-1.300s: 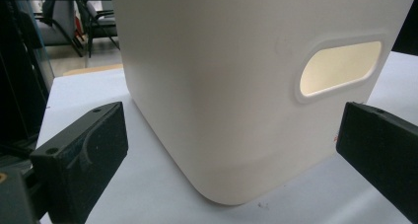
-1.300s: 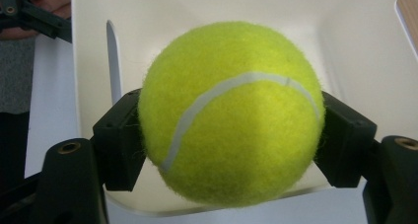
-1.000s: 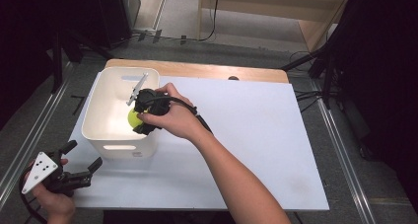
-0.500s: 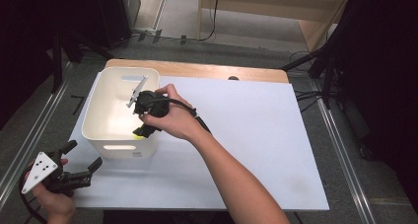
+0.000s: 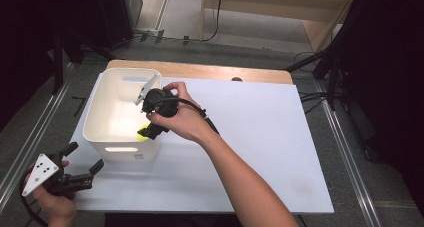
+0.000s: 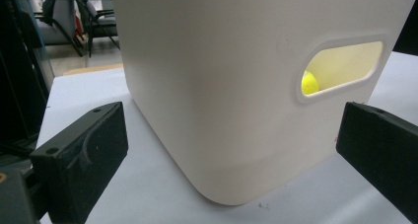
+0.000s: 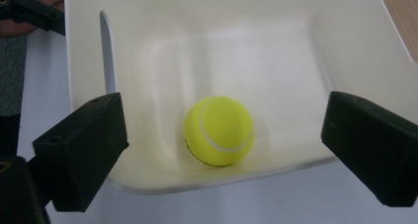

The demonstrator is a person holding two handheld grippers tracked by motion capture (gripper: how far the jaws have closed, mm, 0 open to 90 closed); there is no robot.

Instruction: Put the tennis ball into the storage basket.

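A yellow tennis ball (image 7: 219, 130) is lying loose on the floor of a white bin (image 5: 95, 117), which is standing at the worktop's (image 5: 260, 137) far-left corner w/ its far wall near the wooden strip (image 5: 210, 72) along the far edge. The right hand-held gripper (image 5: 150, 132) is hanging over the bin's near-right corner, jaws pointing down into it & standing wide apart, gripping nothing; in the right gripper view the ball is sitting between the two black jaws but apart from both, resting near the bin's side wall. The person's right hand (image 5: 180, 118) is wrapping round that gripper's body, forearm running in from the worktop's near edge, cable trailing over the wrist. The left hand-held gripper (image 5: 80, 172) is hovering at the near-left corner, just off the bin's near wall, jaws likewise spread wide & empty, its grey three-cornered plate (image 5: 41, 173) facing up. In the left gripper view the bin's near wall is filling the gap btwn the jaws w/o touching them, & a sliver of the ball is showing thru the oval handle slot (image 6: 342, 68). The left hand (image 5: 55, 207) is gripping from below, at the worktop's near-left edge
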